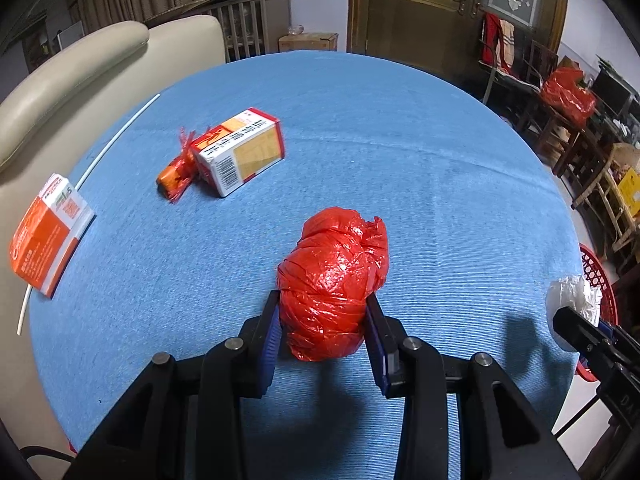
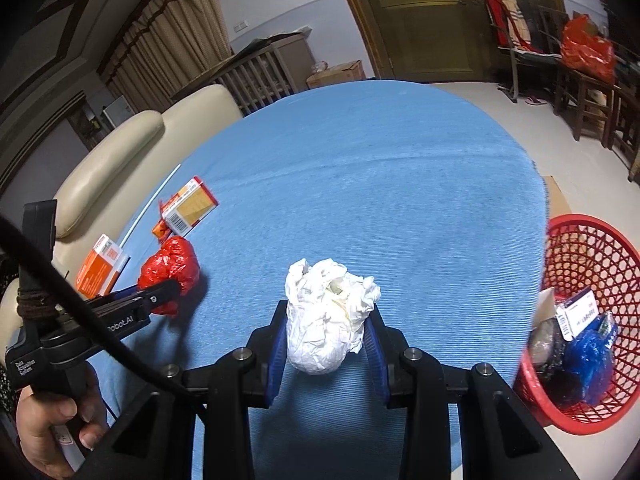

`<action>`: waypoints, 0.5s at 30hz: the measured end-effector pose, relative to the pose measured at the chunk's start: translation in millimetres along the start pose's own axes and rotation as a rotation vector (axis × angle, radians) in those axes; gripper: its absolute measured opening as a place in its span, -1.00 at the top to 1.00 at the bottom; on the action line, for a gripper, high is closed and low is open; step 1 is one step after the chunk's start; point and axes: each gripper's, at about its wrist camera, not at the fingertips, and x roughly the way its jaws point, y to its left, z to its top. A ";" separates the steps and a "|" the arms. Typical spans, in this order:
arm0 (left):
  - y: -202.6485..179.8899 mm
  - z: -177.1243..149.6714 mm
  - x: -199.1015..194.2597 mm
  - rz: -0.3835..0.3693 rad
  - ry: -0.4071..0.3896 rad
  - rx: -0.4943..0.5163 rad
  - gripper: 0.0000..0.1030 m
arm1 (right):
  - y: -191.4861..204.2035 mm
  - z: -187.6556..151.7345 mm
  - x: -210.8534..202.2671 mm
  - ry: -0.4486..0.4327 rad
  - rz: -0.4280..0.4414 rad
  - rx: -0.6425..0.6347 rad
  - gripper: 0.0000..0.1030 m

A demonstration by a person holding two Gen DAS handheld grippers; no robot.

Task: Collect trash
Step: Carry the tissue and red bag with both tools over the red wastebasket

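Red mesh basket [image 2: 592, 320] — off the desk's [image 2: 380, 200] right edge, nearest the right claw [image 2: 329, 332] clamped on a white paper wad [image 2: 326, 320]; left claw [image 1: 323, 322] grips a red plastic-bag bundle [image 1: 334, 280] — farther off.

I see a cream sofa [image 2: 120, 148] pressed against the far left side of the blue tablecloth [image 1: 380, 140]. Behind it stands a slatted wooden crib [image 1: 248, 28], with tan curtains [image 2: 168, 32] to its left. A cardboard box [image 1: 308, 41] sits on the floor beside a brown wooden door [image 1: 420, 12]. At right I make out dark wooden chairs [image 2: 576, 92]; one carries what looks like an orange plastic bag [image 2: 588, 50].
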 end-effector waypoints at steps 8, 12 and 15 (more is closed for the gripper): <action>-23.9 0.8 1.8 -0.006 0.001 0.039 0.22 | -30.5 -0.7 -10.6 -0.018 -0.024 0.046 0.27; -36.5 -0.3 4.2 -0.010 0.002 0.063 0.22 | -47.4 -0.2 -16.9 -0.030 -0.039 0.076 0.27; -43.8 0.5 5.4 -0.012 0.002 0.077 0.22 | -62.6 -0.7 -23.4 -0.039 -0.053 0.096 0.27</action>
